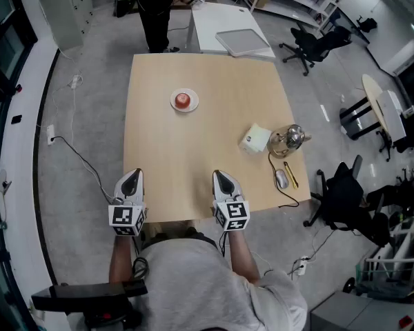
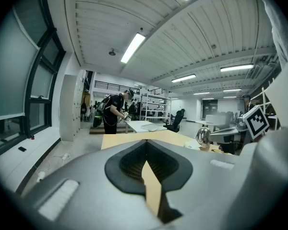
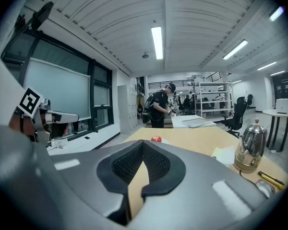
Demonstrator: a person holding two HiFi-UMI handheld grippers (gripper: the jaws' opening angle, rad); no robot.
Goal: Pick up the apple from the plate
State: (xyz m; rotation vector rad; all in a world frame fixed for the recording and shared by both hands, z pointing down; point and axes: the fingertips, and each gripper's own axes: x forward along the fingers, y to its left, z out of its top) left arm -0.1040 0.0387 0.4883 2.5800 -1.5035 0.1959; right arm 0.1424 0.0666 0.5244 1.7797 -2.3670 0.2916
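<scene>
A red apple (image 1: 183, 100) lies on a small white plate (image 1: 174, 107) on the far middle of the wooden table (image 1: 193, 164). Both grippers hover at the table's near edge, far from the plate. My left gripper (image 1: 135, 173) is at the near left corner and looks shut, with nothing in it. Near the front centre, my right gripper (image 1: 217, 174) is also shut and empty. In the right gripper view the apple (image 3: 156, 139) shows far ahead, just over the closed jaws of the right gripper (image 3: 143, 148). The left gripper view shows the left gripper (image 2: 146, 150) and table, no apple.
A white box (image 1: 254, 138), a metal kettle (image 1: 288, 138), a mouse (image 1: 282, 178) and a yellow pen (image 1: 291, 174) sit on the table's right side. Beyond the table a person (image 1: 155, 9) stands by a white table (image 1: 217, 19). Office chairs (image 1: 310, 43) stand at the right.
</scene>
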